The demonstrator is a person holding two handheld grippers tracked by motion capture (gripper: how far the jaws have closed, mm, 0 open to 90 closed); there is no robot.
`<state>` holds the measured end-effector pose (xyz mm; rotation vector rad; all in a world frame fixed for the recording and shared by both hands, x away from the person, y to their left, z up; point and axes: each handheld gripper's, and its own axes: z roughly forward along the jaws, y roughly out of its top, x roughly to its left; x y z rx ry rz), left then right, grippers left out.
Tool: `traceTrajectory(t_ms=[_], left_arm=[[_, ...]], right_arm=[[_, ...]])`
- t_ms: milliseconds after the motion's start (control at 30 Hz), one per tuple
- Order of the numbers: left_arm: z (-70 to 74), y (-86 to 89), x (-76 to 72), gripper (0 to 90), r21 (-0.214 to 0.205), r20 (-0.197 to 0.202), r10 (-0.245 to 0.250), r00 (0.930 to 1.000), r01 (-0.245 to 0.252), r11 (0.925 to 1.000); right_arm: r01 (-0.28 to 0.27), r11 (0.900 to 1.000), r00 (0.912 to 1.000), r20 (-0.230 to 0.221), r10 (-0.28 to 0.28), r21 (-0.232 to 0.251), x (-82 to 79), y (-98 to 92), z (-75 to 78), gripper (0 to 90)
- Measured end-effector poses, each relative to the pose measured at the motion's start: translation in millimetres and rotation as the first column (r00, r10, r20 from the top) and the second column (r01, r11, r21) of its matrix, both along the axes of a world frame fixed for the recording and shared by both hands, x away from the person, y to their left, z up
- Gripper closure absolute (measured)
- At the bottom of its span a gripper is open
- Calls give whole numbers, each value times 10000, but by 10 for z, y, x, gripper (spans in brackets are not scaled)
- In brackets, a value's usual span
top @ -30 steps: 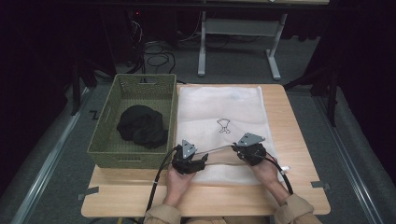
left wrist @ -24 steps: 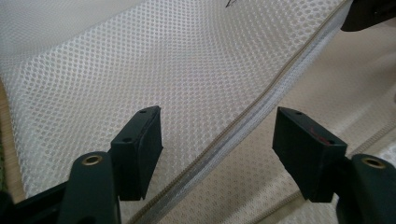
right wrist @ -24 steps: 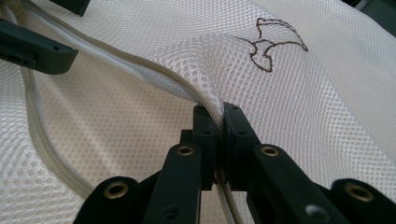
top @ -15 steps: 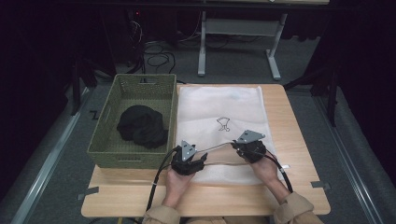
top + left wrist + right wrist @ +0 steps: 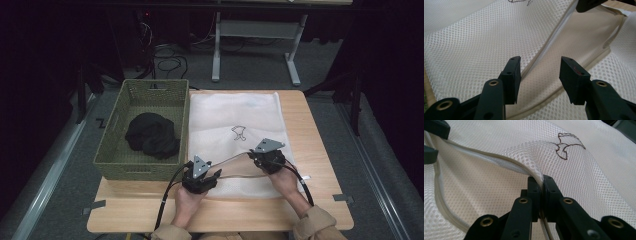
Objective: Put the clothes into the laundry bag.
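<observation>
A white mesh bag (image 5: 235,120) lies flat on the wooden table, with its open near rim partly raised. My right gripper (image 5: 541,181) is shut on that zippered rim and holds it up off the lower layer; in the high view it (image 5: 260,159) is at the bag's near right. My left gripper (image 5: 539,65) has just been closing its jaws. The rim seam (image 5: 534,67) runs between them, and neither pad touches it. In the high view the left gripper (image 5: 207,174) is at the bag's near left corner.
A green woven basket (image 5: 112,150) stands left of the bag, touching its edge, with a black garment (image 5: 150,135) inside. A small black outline mark (image 5: 239,132) sits mid-bag. Bare table (image 5: 240,212) runs along the near edge.
The left gripper has edged slightly toward the table's near edge. The right gripper and the raised rim stand as before.
</observation>
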<state>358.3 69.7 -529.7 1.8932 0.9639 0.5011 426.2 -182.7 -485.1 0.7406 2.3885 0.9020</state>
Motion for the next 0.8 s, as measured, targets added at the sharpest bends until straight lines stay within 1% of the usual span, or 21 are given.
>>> traceTrajectory(t_ms=[133,333,467,533,600,633,767,800], left_arm=[[2,4,-77,521,-84,144,-6,9999,8,10000],[52,31,-162,503,-407,622,339,9975,-314,9987],[78,25,-183,497,-433,725,320,9969,-289,9986],[90,27,-196,495,-555,793,375,9961,-332,9979],[107,34,-211,485,-689,878,464,9951,-404,9968],[113,36,-217,472,-737,938,506,9943,-437,9963],[150,43,-242,443,-775,1171,672,9908,-583,9953],[162,52,-255,435,-843,1270,714,9893,-609,9946]], right_arm=[[-31,10000,10000,-20,31,-12,5,-2,-1,866],[-70,10000,10000,-68,69,-69,8,15,-13,866],[-20,10000,9999,-98,19,-40,21,8,-4,867],[-29,10000,10000,-75,28,-38,24,10,0,867],[-30,10000,10000,-82,30,-31,24,20,17,867],[-61,10000,10000,-6,60,-76,29,33,38,867],[-79,9999,10000,-18,79,-103,34,58,63,868],[-57,9999,10000,21,58,-137,37,61,66,869]])
